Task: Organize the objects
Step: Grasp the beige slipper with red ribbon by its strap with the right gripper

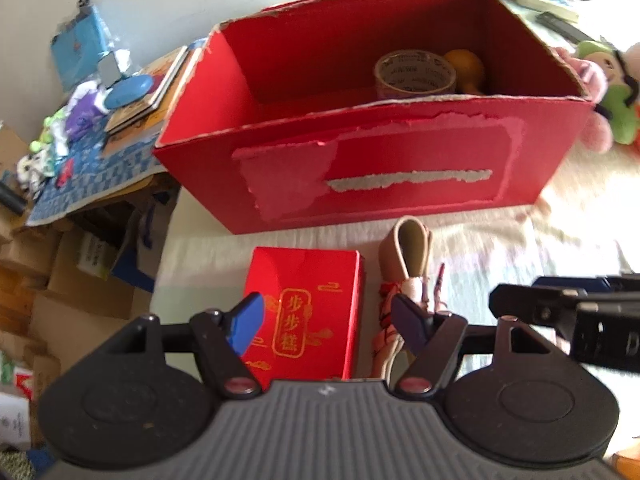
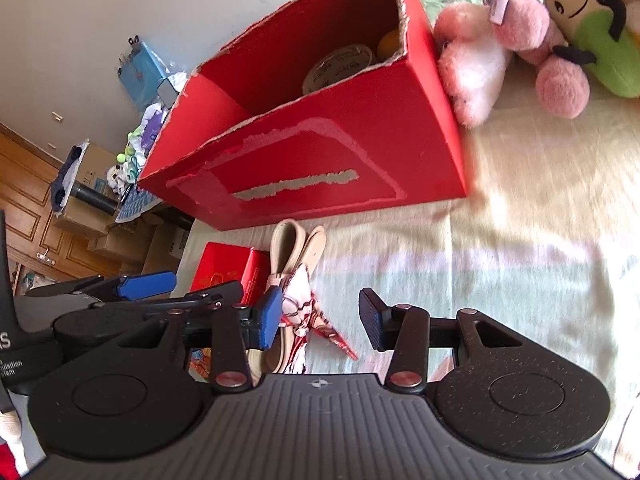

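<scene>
A large open red cardboard box (image 1: 372,168) with torn edges is set on a pale cloth; a roll of tape (image 1: 414,74) and an orange object (image 1: 466,70) are seen inside, at its right end. In front of it, a small red gift box (image 1: 304,312) with gold characters is laid flat — just beside a beige sandal (image 1: 408,256), which is turned on its side.

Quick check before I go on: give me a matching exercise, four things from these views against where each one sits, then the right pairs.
Things:
1. tape roll
2. small red gift box
3. pink plush toy
4. figurine

Places:
A. outside the big red box, against its right end
B. inside the big red box
C. under the open left gripper
D. lying on the cloth, ahead of the open right gripper

Pairs: 1-B, 2-C, 3-A, 4-D
</scene>
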`<state>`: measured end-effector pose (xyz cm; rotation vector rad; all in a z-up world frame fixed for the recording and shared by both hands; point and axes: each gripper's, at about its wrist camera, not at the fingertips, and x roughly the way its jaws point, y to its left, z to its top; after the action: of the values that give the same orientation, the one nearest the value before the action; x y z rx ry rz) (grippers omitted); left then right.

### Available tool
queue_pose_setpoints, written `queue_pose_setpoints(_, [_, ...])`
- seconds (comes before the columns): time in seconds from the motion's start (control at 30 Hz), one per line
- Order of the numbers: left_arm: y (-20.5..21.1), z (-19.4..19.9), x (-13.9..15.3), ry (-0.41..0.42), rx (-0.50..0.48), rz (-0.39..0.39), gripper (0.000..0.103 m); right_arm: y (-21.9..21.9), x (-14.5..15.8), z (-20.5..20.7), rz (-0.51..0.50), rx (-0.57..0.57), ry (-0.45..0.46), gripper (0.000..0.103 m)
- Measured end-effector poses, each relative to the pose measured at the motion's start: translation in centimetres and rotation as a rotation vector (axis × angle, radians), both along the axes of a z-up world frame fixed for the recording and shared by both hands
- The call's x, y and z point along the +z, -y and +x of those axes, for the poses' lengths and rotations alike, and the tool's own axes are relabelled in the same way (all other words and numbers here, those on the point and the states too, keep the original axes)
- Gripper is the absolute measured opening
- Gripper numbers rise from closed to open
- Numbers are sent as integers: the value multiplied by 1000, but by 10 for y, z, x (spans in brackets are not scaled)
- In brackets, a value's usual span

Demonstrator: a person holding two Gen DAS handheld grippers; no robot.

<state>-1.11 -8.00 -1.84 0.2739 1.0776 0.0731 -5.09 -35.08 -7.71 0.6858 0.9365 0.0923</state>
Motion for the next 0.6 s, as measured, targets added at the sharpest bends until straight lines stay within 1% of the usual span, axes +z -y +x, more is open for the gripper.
queue_pose_setpoints(0.1, [-9,-10,2,11,-50,-47,72,-3,1,0,-19,9,-1,46])
queue_pose_setpoints(0.2, [-17,-19,4,13,-113,-100,71,-7,-4,2,-11,16,-21,46])
queue_pose_setpoints(0.23, [-20,-21,4,10,-135,-119,69,-9,-6,3,-9,14,-27,46])
queue_pose_setpoints(0.37, [-27,-25,7,-2,-207,-214,68,-12,-10,7,10,-3,-52,46])
queue_pose_setpoints(0.43, [-29,-26,7,-1,-238,-255,68,-12,-11,7,21,-23,-60,46])
queue_pose_setpoints(0.6, [-30,-21,3,-36,-320,-348,65,-12,-16,7,61,-80,-80,46])
